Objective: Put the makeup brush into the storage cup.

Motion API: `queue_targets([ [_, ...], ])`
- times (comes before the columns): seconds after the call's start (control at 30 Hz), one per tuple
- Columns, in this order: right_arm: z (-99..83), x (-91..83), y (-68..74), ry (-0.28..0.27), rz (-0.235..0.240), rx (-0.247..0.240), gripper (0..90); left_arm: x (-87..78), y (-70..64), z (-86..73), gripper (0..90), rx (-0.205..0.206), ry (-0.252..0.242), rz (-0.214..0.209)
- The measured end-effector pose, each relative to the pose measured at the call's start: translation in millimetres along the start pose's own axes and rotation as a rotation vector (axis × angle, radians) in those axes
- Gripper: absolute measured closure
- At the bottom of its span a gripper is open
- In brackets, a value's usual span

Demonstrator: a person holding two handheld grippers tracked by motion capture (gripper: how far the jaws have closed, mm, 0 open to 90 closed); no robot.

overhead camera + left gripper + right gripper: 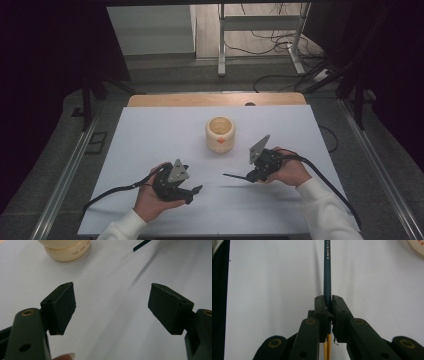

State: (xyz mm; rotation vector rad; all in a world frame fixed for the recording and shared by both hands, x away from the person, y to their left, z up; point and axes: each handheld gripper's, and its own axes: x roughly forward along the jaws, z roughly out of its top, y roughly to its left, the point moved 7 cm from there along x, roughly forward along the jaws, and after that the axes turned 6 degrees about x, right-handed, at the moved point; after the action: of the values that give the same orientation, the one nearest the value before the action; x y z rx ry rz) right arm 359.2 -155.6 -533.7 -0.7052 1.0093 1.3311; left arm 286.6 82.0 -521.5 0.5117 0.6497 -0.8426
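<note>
A cream round pot (220, 134) stands open-topped on the white table sheet (150, 135), a little beyond the middle; its base (67, 252) lies ahead of the left jaws. A dark teal pencil (234, 176) (327, 270) sticks out leftward from my right gripper (253, 176) (328, 302), which is shut on it just above the sheet; the pencil's tip (141, 245) crosses the left gripper view's top. My left gripper (192, 192) (111, 307) is held near the front left of centre, open, with nothing between its pads.
The wooden table edge (215, 99) shows behind the sheet. Beyond it is a grey floor with loose cables (280, 42) and a white frame leg (221, 40). Dark curtains flank both sides.
</note>
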Motion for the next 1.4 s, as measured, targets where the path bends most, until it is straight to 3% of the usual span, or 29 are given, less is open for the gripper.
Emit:
queue_targets([
  [0.43,8.4,8.2,5.7,0.020,0.009,0.015,83.6,9.2,-1.9,6.0,24.3,0.002,0.009,-0.032],
  [0.57,10.6,7.1,6.9,0.015,0.003,0.024,83.6,13.1,-8.9,10.1,24.3,0.020,0.019,-0.070],
  [1.03,11.4,8.0,6.6,0.014,0.007,0.042,83.6,18.5,-7.2,13.5,24.7,0.016,0.020,-0.065],
  [1.33,11.8,8.3,7.5,0.016,0.011,0.045,83.6,25.2,-11.3,20.9,24.6,0.057,0.032,-0.061],
  [1.4,11.9,8.6,7.8,0.017,0.013,0.046,83.6,27.9,-12.2,23.0,24.6,0.048,0.019,-0.073],
])
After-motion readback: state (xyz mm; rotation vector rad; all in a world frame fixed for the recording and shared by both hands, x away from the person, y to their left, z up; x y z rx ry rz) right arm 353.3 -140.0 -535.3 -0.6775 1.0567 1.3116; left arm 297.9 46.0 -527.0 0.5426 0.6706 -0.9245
